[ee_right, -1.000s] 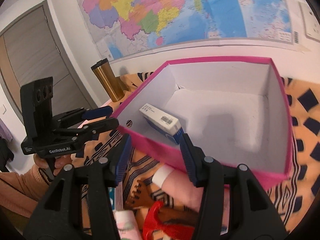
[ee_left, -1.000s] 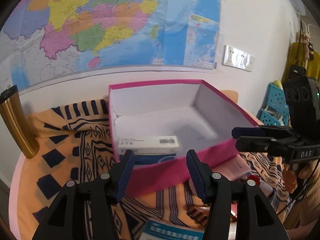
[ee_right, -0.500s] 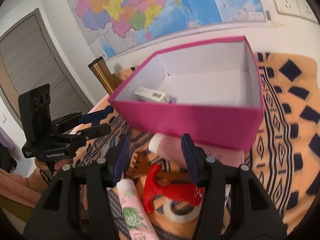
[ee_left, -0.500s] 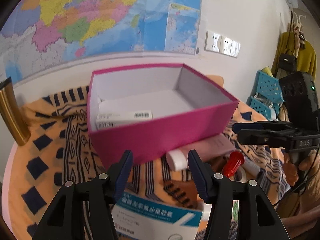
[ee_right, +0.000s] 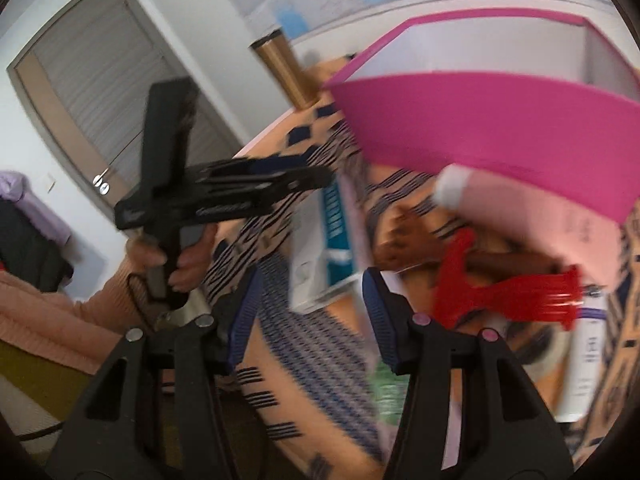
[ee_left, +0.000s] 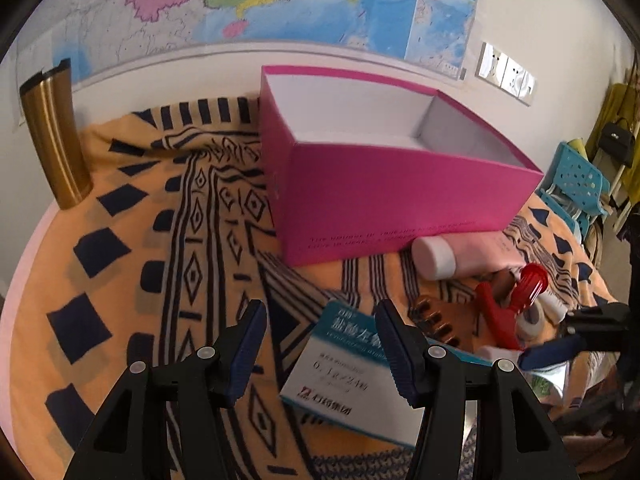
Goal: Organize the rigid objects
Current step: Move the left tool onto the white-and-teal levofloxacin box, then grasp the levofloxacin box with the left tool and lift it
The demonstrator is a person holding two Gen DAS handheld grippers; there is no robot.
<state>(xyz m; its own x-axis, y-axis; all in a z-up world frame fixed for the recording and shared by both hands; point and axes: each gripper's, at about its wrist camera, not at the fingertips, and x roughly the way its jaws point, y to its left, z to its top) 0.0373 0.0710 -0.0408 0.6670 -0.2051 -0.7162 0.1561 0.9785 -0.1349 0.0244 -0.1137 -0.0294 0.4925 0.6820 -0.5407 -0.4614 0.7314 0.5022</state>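
Jaws both parted, empty | medicine box (ee_left: 352, 364) partly behind left jaws | right view blurred

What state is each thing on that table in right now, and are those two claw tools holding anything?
Left gripper: open, empty, over the medicine box.
Right gripper: open, empty.
Pink box: lidless, upright on the cloth.
Medicine box: closed, lying flat.
Pink tube: capped, lying against the pink box.
Red tool: lying in the pile.
Gold tumbler: standing upright, apart.
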